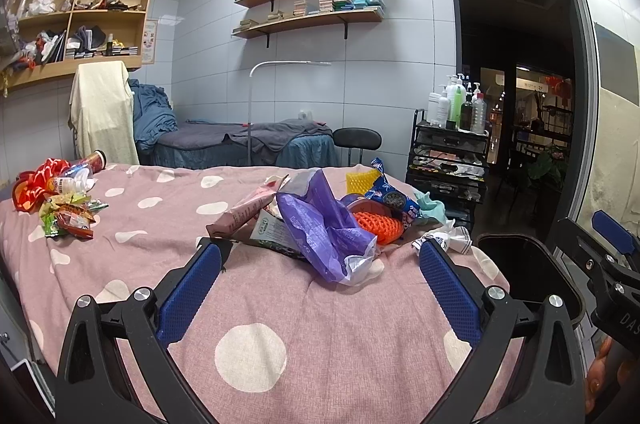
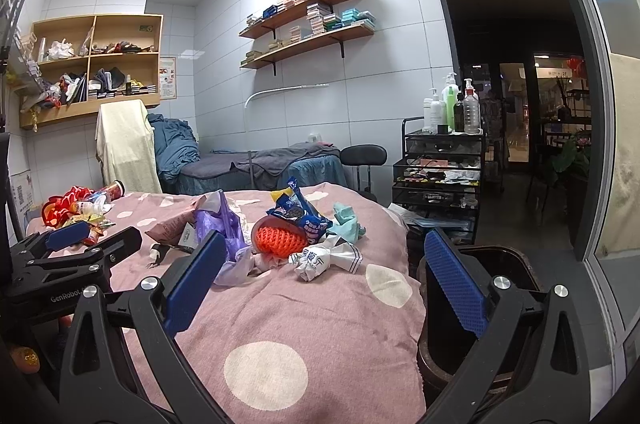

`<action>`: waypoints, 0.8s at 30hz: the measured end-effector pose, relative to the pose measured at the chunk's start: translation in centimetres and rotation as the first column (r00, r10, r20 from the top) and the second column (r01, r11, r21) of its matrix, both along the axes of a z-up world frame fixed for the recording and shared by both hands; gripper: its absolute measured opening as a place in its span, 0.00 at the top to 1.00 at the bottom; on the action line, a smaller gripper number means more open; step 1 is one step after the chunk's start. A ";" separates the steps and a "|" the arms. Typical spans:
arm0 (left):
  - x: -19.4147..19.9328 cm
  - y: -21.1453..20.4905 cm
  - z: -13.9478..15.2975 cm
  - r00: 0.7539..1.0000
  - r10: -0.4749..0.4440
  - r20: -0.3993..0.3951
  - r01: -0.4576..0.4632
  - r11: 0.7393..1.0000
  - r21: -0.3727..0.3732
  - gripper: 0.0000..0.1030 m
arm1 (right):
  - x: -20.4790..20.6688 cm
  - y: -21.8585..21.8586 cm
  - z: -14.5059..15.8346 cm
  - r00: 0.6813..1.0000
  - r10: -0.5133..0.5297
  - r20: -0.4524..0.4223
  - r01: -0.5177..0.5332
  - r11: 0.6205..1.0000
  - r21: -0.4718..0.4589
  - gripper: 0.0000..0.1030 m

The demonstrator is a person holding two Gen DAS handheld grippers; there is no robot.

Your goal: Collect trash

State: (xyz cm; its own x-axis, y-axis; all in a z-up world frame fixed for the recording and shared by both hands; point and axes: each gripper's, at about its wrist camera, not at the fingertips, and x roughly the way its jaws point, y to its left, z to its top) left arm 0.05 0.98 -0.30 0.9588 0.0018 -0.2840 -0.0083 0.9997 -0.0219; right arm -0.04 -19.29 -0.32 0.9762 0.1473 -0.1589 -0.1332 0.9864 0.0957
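A heap of trash lies on the pink spotted bed (image 1: 256,304): a purple plastic bag (image 1: 324,228), a pink wrapper (image 1: 244,212), an orange mesh (image 1: 380,224), a blue cookie packet (image 1: 394,200) and a white crumpled wrapper (image 1: 448,238). My left gripper (image 1: 320,256) is open and empty, just short of the purple bag. My right gripper (image 2: 324,252) is open and empty, near the white wrapper (image 2: 324,258) and orange mesh (image 2: 280,238). A black bin (image 2: 480,264) stands beside the bed on the right; it also shows in the left wrist view (image 1: 528,264).
A second heap of wrappers and a bottle (image 1: 68,200) lies at the bed's far left. A black trolley (image 2: 440,164) with bottles stands behind the bin. A massage bed (image 1: 240,140) and stool (image 1: 356,140) stand at the back. An open doorway is on the right.
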 end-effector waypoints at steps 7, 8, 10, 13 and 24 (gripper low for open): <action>0.0 0.0 0.0 1.000 -0.001 0.000 0.001 1.000 0.000 0.05 | 0.0 0.1 -0.1 1.000 0.001 -0.002 -0.001 1.000 0.000 0.04; 0.0 0.0 0.0 1.000 -0.001 0.000 0.001 1.000 0.000 0.05 | 0.0 0.1 0.0 1.000 0.001 -0.002 -0.001 1.000 0.000 0.04; 0.0 0.0 0.0 1.000 -0.001 0.000 0.001 1.000 0.000 0.05 | 0.1 0.1 -0.1 1.000 0.001 -0.003 -0.001 1.000 -0.001 0.04; 0.0 0.0 0.0 1.000 -0.001 0.000 0.001 1.000 -0.001 0.05 | 0.5 0.5 -0.9 1.000 0.004 -0.004 -0.004 1.000 -0.001 0.04; -0.4 -1.5 0.1 1.000 -0.005 -0.004 0.005 1.000 0.001 0.05 | 0.7 0.8 -1.5 1.000 0.007 -0.012 -0.007 1.000 -0.001 0.04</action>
State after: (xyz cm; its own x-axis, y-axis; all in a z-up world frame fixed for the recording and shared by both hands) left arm -0.37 -0.54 -0.20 0.9577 -0.0029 -0.2879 -0.0032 0.9998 -0.0206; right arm 0.64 -18.45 -1.82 0.9733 0.1535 -0.1708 -0.1385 0.9857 0.0964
